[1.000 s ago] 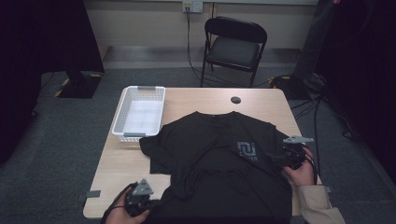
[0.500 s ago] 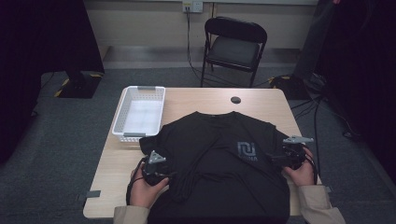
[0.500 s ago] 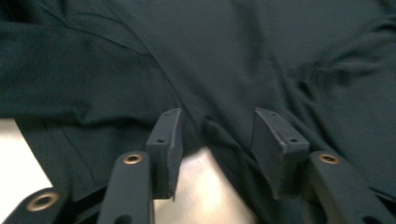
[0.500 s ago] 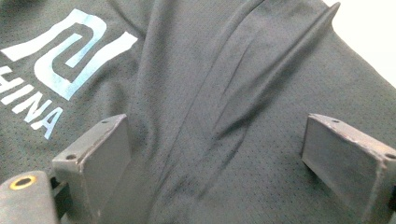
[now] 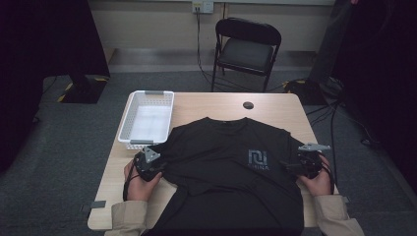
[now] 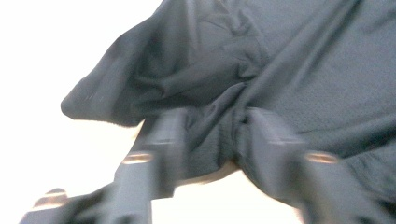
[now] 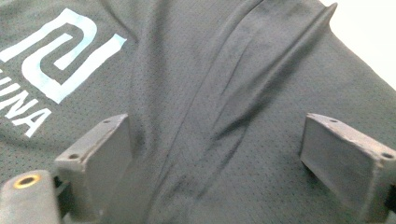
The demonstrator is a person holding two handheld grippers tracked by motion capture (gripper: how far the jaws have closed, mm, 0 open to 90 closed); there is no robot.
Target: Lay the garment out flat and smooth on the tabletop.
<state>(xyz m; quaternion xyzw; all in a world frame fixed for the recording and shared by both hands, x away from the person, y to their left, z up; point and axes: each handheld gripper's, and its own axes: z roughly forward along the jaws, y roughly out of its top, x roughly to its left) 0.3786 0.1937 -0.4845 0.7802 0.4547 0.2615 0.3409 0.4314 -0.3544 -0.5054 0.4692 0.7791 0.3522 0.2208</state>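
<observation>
Black T-shirt (image 6: 289,70) fold between left gripper (image 6: 212,135) fingers (image 6: 163,135) (parted)

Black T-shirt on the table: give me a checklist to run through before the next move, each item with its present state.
1. Black T-shirt lies front up on the table: ok.
2. Left gripper at the bunched sleeve, jaws just opened, cloth between them: ok.
3. Left pads pressing the cloth: cannot tell, blurred.
4. Right gripper open over the other sleeve: ok.
5. Shirt flat: not ok, left sleeve crumpled.
6. White basket beside the shirt's left sleeve: ok.
</observation>
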